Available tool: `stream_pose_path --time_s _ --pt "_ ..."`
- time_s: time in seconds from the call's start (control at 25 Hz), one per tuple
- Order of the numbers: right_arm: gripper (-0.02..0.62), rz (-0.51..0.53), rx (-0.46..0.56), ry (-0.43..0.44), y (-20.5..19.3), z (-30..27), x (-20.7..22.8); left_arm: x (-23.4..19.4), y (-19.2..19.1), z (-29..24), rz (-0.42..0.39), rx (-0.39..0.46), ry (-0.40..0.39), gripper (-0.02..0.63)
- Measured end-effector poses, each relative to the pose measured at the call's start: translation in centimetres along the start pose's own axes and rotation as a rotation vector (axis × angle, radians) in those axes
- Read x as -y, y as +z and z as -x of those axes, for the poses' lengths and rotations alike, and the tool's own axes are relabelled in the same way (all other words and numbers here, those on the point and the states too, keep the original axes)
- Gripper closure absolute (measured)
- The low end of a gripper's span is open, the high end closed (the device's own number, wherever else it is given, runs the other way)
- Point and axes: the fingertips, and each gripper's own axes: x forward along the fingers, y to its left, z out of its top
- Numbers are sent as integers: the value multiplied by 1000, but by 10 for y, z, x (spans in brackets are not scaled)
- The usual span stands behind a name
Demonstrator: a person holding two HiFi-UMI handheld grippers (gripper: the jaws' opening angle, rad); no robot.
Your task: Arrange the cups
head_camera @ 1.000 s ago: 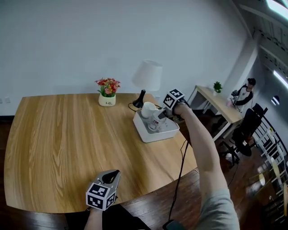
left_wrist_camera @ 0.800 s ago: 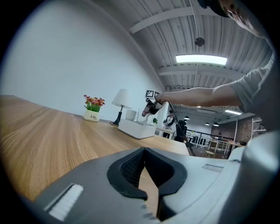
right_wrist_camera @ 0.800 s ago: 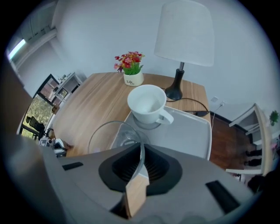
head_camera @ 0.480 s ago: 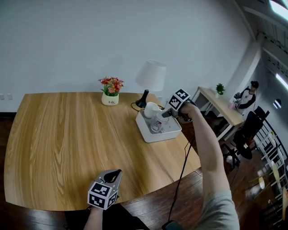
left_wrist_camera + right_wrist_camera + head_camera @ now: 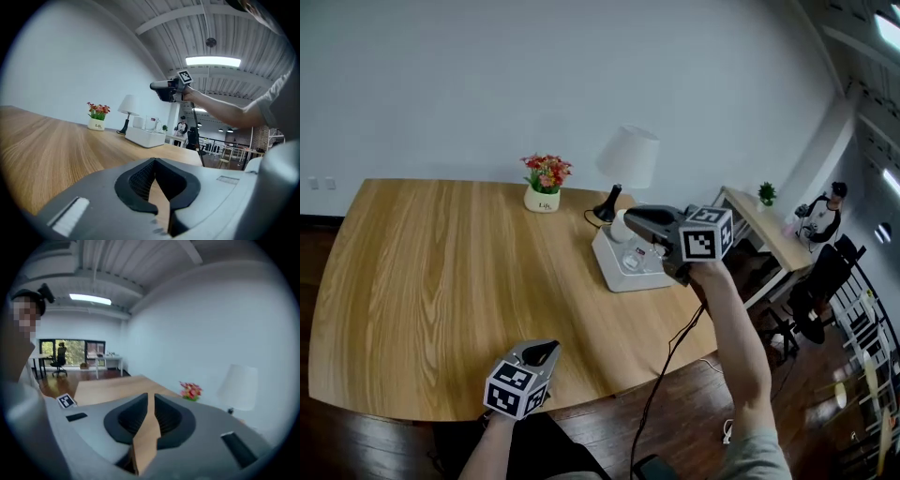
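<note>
A white cup [image 5: 138, 122] and a clear glass mug [image 5: 153, 123] stand upright side by side in the white tray [image 5: 143, 137] on the desk [image 5: 42, 145].

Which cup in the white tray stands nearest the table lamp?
The opaque white cup, at the end of the white tray beside the white-shaded lamp; the clear glass cup stands next to it, farther from the lamp.

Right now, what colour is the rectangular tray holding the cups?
White; the rectangular tray shows best in the head view.
</note>
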Motion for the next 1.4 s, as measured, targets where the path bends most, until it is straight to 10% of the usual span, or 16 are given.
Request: stream_pose_path --time_s 0.2,0.52,0.88,1.4 --pt "555 -84 383 200 -28 -32 -160 -2 16 23 63 129 -60 597" --pt "557 -144 568 128 -89 -64 -260 -37 17 143 57 241 71 597" --pt "571 -115 544 264 -92 -110 -327 -50 12 207 20 319 198 597" --pt "571 21 515 232 -105 -98 -344 -47 8 220 -113 293 248 597"
